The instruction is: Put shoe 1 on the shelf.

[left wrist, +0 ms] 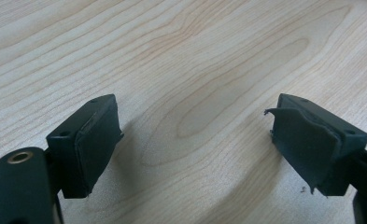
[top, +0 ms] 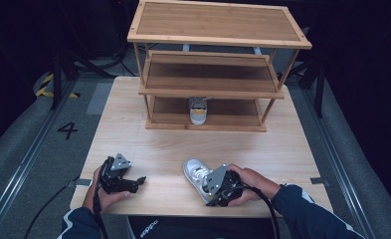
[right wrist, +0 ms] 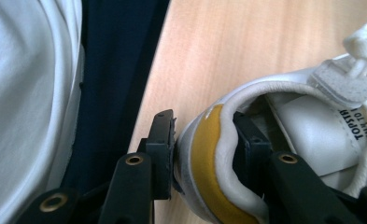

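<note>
Step in hand: you're taking hold of the white sneaker at the near edge of the bench, looking set to lift it toward the wooden rack.
Right gripper: your right gripper is clamping the sneaker's heel, one jaw outside against the yellow heel tab, the other inside the collar.
Left gripper: your left gripper is resting released, jaws spread wide over bare bench, holding nothing.
Sneaker position: it's lying on the bench just in front of you, toe pointing away and to the left in the high view, heel toward your right hand.
Its mate: the second sneaker is already sitting on the rack's bottom shelf, heel facing you.
Next move, as I judge it: you're needing a firm pinch before lifting, then a carry forward and a low entry under the middle shelf, landing beside the mate.
Watch for: the heel grip is letting the toe hang, so the sneaker may be swinging as it rises; keep it level.
</note>
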`<state>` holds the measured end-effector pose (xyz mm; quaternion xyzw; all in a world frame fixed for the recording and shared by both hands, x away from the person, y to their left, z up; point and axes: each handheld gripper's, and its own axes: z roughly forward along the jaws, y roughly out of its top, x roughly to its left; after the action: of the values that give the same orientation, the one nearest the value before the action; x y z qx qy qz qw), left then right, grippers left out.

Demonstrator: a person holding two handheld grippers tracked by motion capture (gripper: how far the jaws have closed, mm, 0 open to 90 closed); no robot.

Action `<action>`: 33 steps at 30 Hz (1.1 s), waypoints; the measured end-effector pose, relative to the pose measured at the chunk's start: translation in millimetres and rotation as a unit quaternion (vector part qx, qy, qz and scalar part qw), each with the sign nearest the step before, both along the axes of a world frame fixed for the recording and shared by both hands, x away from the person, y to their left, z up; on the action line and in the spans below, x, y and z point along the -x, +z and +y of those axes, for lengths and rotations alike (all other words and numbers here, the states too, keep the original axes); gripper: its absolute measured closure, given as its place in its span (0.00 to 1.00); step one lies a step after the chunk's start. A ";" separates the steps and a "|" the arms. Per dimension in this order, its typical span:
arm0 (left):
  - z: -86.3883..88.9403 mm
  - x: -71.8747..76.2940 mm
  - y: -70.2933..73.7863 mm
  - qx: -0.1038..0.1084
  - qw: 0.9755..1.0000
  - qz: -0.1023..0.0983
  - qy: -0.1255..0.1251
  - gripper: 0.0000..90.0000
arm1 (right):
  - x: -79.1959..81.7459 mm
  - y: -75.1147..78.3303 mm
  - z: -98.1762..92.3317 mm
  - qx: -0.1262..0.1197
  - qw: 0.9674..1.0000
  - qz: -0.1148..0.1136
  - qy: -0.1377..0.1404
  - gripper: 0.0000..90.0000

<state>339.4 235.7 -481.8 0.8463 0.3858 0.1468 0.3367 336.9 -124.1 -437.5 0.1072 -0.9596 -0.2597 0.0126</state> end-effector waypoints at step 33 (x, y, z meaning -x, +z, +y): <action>0.1 0.0 0.0 0.000 1.000 -0.001 -0.001 0.18 | -40.7 16.6 -97.1 -0.029 0.984 -0.021 -0.174 0.73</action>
<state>339.4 235.8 -481.8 0.8466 0.3845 0.1476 0.3371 377.6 -221.2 -420.9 -0.0552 -0.9558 -0.2834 -0.0560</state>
